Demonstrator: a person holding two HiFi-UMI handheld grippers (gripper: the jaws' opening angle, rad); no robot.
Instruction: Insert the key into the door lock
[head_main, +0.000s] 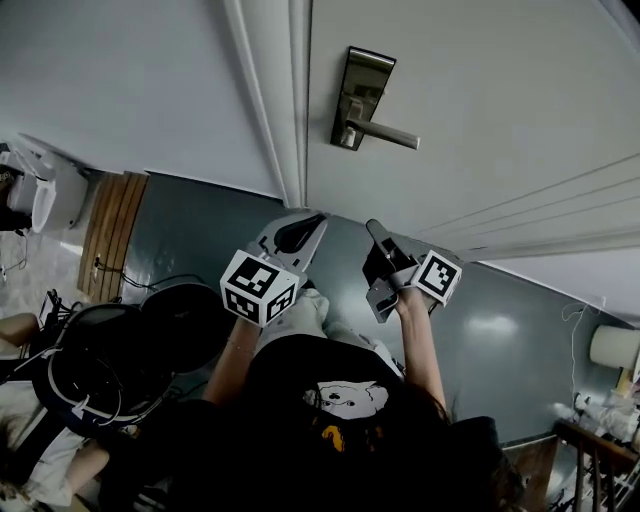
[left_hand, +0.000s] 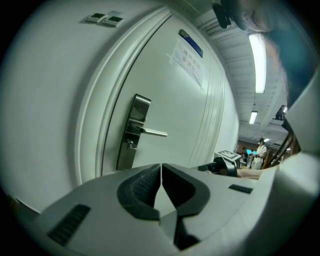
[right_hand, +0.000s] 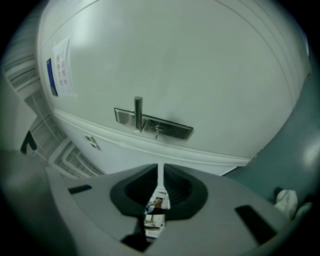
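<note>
Facing the door (head_main: 480, 120), left gripper (head_main: 297, 230) and right gripper (head_main: 376, 234) hover.

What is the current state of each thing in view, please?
Door: closed against its frame.
Lever handle: horizontal, untouched.
Door lock: small stub protrudes below the lever; unclear whether it is a key.
Left gripper: shut, empty.
Right gripper: nearly closed; unclear whether it holds anything.
Ceiling light: on.

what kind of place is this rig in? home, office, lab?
Probably an office or a similar institutional building, indoors. The white door with a metal lever handle carries a paper notice, strip lights run along the ceiling, and a person stands in an open room beyond.
</note>
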